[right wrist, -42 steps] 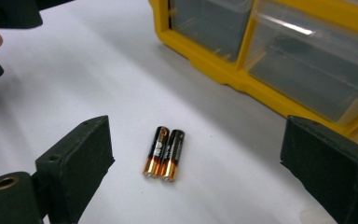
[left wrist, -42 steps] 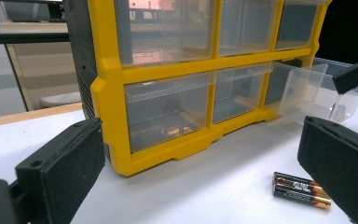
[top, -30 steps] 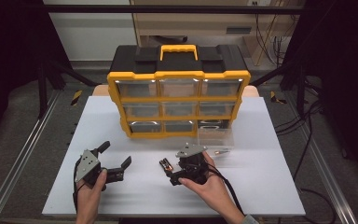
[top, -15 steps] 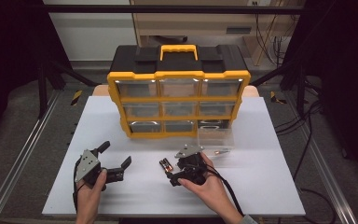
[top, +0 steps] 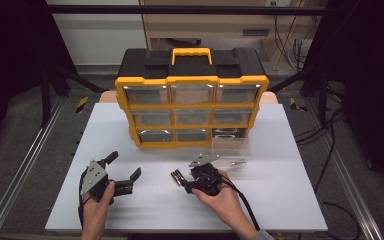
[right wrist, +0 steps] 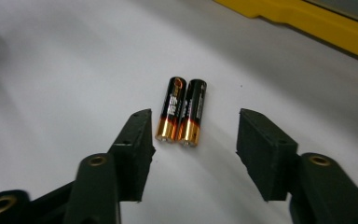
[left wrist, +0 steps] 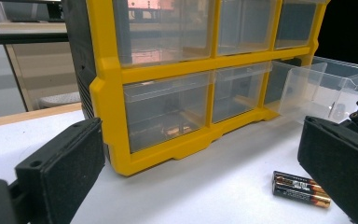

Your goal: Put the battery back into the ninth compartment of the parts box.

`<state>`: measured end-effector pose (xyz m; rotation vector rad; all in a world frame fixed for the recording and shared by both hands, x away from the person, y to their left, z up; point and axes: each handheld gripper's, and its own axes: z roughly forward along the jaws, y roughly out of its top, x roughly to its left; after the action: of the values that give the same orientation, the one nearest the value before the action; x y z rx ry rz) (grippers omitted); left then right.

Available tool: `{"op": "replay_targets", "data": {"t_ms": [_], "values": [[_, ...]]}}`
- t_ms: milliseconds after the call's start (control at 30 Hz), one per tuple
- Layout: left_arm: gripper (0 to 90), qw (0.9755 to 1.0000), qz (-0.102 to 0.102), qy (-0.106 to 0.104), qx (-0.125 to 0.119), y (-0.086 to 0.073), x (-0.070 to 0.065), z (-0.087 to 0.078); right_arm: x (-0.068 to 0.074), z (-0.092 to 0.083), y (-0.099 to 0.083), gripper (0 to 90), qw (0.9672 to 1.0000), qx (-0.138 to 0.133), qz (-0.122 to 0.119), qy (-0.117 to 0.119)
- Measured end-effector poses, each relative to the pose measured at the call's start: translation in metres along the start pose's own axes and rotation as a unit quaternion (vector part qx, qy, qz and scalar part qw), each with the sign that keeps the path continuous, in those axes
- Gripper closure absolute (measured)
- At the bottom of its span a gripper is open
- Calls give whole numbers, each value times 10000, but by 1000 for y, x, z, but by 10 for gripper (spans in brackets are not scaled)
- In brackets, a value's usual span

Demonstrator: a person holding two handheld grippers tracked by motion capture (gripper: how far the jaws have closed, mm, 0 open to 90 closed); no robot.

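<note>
Here the closing right gripper (right wrist: 193,135) brackets two batteries (right wrist: 181,110), untouched.

We see the matte white table (top: 145,210) evenly lit from above, while the room around it sinks into darkness. The clear plastic drawers of the yellow-framed organiser (left wrist: 165,116) carry pale reflections. Along the right gripper, the two black-and-gold batteries (right wrist: 181,109) look sharp with soft shadows, but the table's far corners smear into blur.
</note>
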<state>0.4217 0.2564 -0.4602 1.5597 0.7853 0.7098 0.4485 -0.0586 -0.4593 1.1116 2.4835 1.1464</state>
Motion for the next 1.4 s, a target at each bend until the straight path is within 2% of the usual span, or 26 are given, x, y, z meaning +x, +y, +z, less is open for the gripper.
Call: {"op": "replay_targets", "data": {"t_ms": [100,433,1033,1133,1300,1400], "values": [[6,10000,9,-1,8,0,0,0,-1,3,2,553,10000,-79,46,-29],[6,10000,7,2,22,0,0,0,-3,13,3,620,9999,-80,84,-62],[6,10000,-2,7,44,-1,0,1,-2,17,4,671,10000,-25,19,-7],[6,10000,-14,4,44,-1,0,1,0,18,4,683,10000,41,6,10],[6,10000,7,2,48,-1,0,1,-1,20,4,697,9999,118,13,-101],[6,10000,0,4,47,-1,0,1,-1,22,3,712,9998,183,-21,-62]]}}
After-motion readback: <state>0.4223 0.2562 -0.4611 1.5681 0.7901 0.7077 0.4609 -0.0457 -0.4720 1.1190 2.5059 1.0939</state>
